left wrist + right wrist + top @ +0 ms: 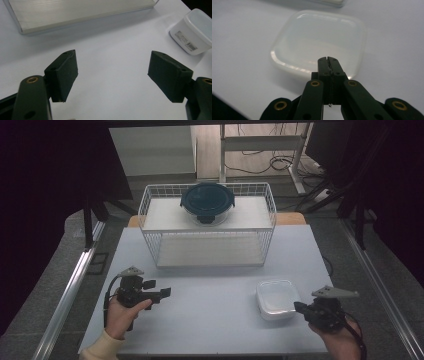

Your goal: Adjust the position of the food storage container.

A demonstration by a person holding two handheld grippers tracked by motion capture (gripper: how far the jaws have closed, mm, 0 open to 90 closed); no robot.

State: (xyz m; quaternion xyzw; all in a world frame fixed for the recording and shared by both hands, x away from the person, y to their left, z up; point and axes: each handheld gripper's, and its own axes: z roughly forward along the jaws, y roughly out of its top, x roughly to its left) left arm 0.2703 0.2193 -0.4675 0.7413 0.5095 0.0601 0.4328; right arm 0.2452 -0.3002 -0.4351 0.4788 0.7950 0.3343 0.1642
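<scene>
Right jaws: pressed flat together, nothing between them; the right gripper (328, 58) points its tips at the near edge of the white lidded box (319, 42).
Left jaws: spread wide over bare table, nothing caught between them; that's the left gripper (112, 72), well apart from the box.
White box: sits on the table's right half, lid on, just in front of the right gripper (300, 307); whether the tips touch its rim, I cannot tell.
Left view of it: the box (193, 31) shows off to the upper right, a printed label on its side wall.
Hands: left hand (122, 312) grips its tool at the near left, right hand (340, 340) at the near right corner.
Table (215, 295): pale, plain.
Farther back: a white wire basket (207, 225) stands across the far end, a dark blue round container (207, 201) resting on its upper shelf.
</scene>
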